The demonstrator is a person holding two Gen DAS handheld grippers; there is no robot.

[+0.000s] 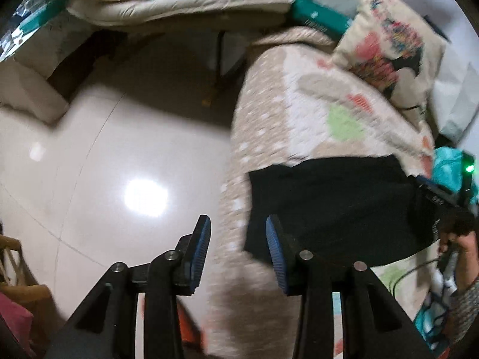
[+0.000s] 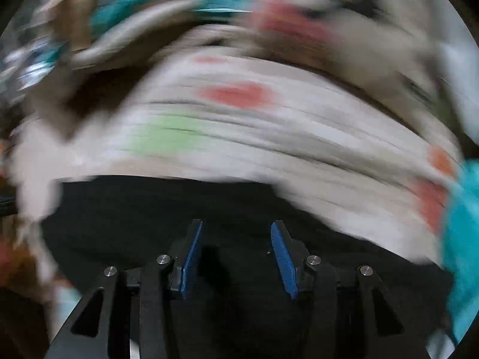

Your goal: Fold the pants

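Observation:
The black pants (image 1: 335, 206) lie folded in a flat dark rectangle on a beige patterned bed cover (image 1: 299, 113). My left gripper (image 1: 238, 224) is open and empty, over the cover's left edge, just left of the pants' near corner. In the right wrist view, which is badly blurred, my right gripper (image 2: 236, 227) is open and empty directly above the pants (image 2: 143, 209). The right gripper's body and the hand holding it show at the right edge of the left wrist view (image 1: 452, 209).
A shiny tiled floor (image 1: 104, 164) lies left of the bed. A printed pillow (image 1: 392, 39) rests at the bed's far end. A beige cushioned chair (image 1: 185, 3) stands beyond the floor. Teal cloth (image 2: 464, 239) lies right of the pants.

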